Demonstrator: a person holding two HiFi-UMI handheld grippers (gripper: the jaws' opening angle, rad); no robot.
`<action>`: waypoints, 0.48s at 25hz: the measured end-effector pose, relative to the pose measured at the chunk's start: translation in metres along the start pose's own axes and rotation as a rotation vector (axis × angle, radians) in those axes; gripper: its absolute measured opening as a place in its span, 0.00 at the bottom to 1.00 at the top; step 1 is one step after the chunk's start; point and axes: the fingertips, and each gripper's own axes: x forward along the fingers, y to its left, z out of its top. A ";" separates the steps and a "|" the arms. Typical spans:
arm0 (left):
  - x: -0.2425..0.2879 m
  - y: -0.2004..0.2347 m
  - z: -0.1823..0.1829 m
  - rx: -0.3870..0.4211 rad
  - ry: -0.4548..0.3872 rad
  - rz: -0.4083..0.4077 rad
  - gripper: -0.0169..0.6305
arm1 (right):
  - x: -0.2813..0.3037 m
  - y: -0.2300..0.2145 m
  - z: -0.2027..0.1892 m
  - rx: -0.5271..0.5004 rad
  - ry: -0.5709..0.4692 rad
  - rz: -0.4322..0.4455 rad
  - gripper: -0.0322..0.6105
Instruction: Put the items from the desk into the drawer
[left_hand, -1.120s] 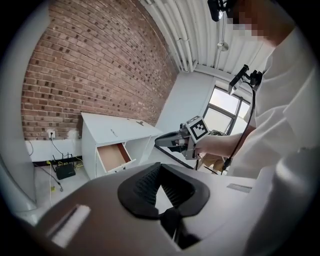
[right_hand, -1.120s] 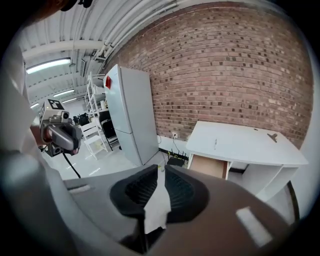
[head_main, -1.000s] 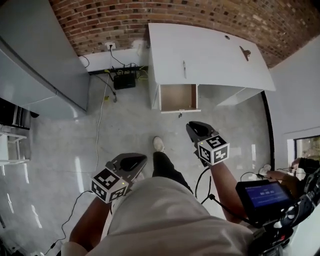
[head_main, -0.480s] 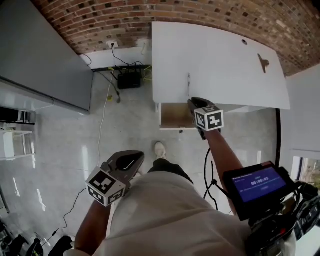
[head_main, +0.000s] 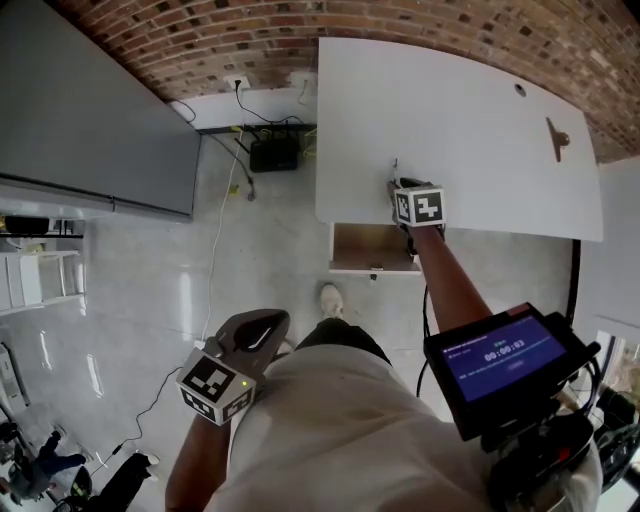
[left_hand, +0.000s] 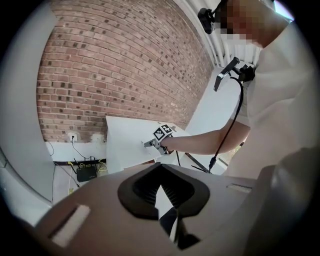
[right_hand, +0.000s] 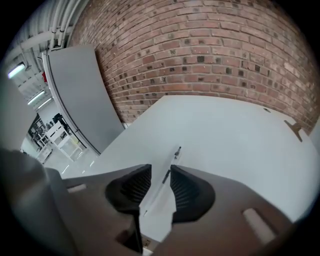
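- A white desk (head_main: 470, 130) stands against a brick wall (head_main: 250, 35), seen from above.
- Under the desk's front edge a wooden drawer (head_main: 372, 248) is pulled open; what is inside cannot be made out.
- The right gripper (head_main: 397, 185) reaches out over the desk top, near the front edge and above the drawer.
- Its jaws have just been opening and stand wide apart. They press on nothing.
- A thin pen (right_hand: 172, 160) lies flat on the desk just ahead of that gripper, lined up with the gap between its jaws.
- A small clip (head_main: 556, 140) lies well apart from the pen, toward the desk's far right side.
- The left gripper (head_main: 260, 325) hangs low by the person's side, over the pale floor (head_main: 130, 290) and away from the desk.
- Its jaws are drawn together, with only a thin wedge of gap and nothing in it.
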 end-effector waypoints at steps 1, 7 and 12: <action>0.002 0.005 0.000 -0.008 0.001 0.005 0.04 | 0.009 -0.003 0.001 0.003 0.015 -0.014 0.23; 0.003 0.000 -0.004 -0.023 0.003 0.030 0.04 | 0.018 -0.016 -0.016 0.036 0.080 -0.062 0.23; -0.001 0.004 -0.005 -0.032 0.002 0.041 0.04 | 0.015 -0.017 -0.018 0.041 0.071 -0.094 0.19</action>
